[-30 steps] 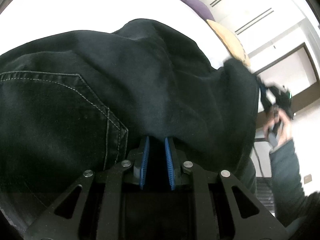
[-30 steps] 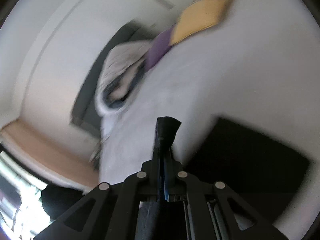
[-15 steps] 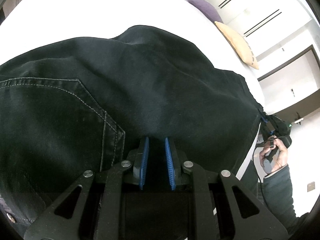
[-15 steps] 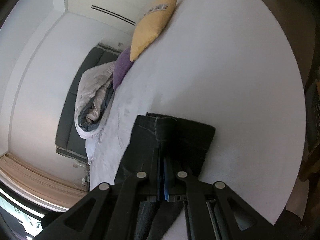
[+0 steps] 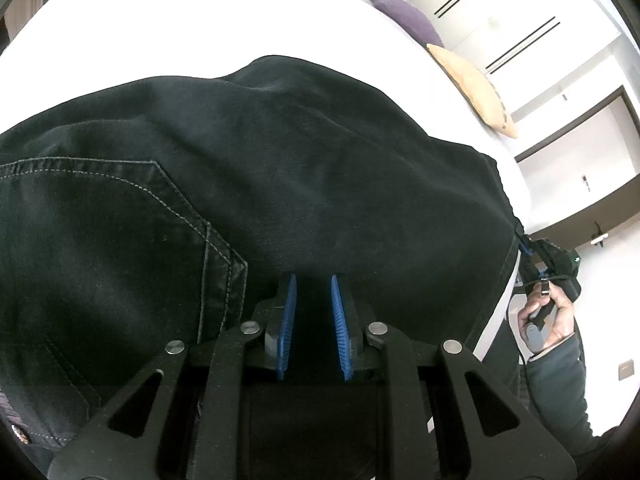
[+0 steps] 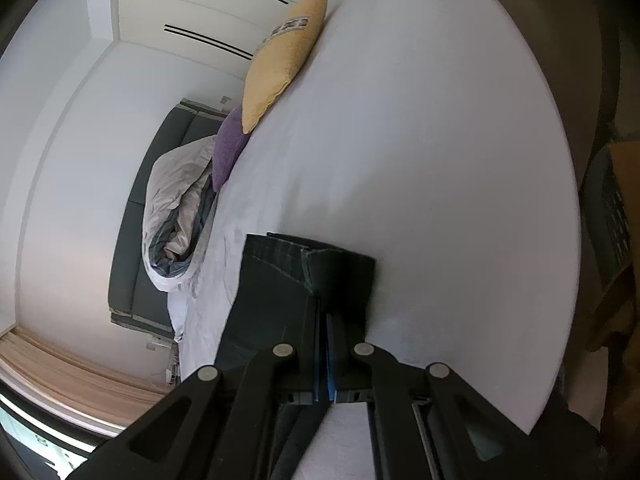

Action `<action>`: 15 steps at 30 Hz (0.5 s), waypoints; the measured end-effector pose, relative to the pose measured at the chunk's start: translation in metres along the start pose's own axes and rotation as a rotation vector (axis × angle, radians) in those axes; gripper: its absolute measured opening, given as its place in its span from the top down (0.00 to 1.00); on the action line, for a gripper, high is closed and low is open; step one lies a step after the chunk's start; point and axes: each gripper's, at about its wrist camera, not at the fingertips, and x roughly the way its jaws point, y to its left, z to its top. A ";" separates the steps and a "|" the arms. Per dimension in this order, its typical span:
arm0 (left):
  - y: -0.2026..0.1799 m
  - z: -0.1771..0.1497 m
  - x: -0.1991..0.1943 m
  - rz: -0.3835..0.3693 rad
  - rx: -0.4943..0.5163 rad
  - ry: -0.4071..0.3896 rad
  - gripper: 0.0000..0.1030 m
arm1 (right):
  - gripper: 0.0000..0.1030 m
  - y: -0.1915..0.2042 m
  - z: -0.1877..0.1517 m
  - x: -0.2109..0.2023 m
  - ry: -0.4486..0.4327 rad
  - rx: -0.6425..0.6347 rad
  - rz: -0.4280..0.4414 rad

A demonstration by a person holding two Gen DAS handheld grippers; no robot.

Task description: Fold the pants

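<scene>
Black denim pants lie on a white bed, back pocket at the left of the left wrist view. My left gripper has its blue pads a little apart with the pants' fabric over the fingertips; whether it grips cloth is hidden. My right gripper is shut on the pants near the leg hem, which rests on the bed. In the left wrist view the right gripper sits at the pants' far right end.
A yellow pillow, a purple pillow and a rolled duvet lie at the bed's far end. A dark headboard stands behind them. The bed edge curves along the right.
The right gripper has brought the leg end down onto the bed, so the pants lie flatter. The left gripper has stayed in place.
</scene>
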 end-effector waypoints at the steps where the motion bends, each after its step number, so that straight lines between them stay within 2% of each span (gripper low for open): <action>1: 0.001 0.000 0.000 0.001 -0.001 -0.001 0.83 | 0.97 -0.002 -0.001 0.000 -0.001 0.007 -0.001; 6: 0.002 -0.001 -0.006 -0.004 0.001 -0.016 0.80 | 0.98 -0.003 0.000 -0.001 0.002 0.010 -0.011; 8: 0.002 -0.001 -0.009 -0.030 0.001 -0.029 0.65 | 0.98 -0.005 0.001 -0.001 0.001 0.013 -0.016; 9: 0.002 -0.001 -0.012 -0.048 0.001 -0.035 0.52 | 0.98 -0.006 0.002 0.000 0.002 0.012 -0.020; 10: 0.002 -0.001 -0.013 -0.059 0.002 -0.040 0.48 | 0.98 -0.007 0.002 0.001 0.004 0.015 -0.025; 13: 0.000 -0.002 -0.011 -0.041 0.035 -0.037 0.48 | 0.99 -0.012 0.001 0.002 0.008 0.022 -0.026; 15: 0.003 -0.003 -0.011 -0.054 0.038 -0.047 0.48 | 0.99 -0.014 0.000 0.001 0.004 0.023 -0.022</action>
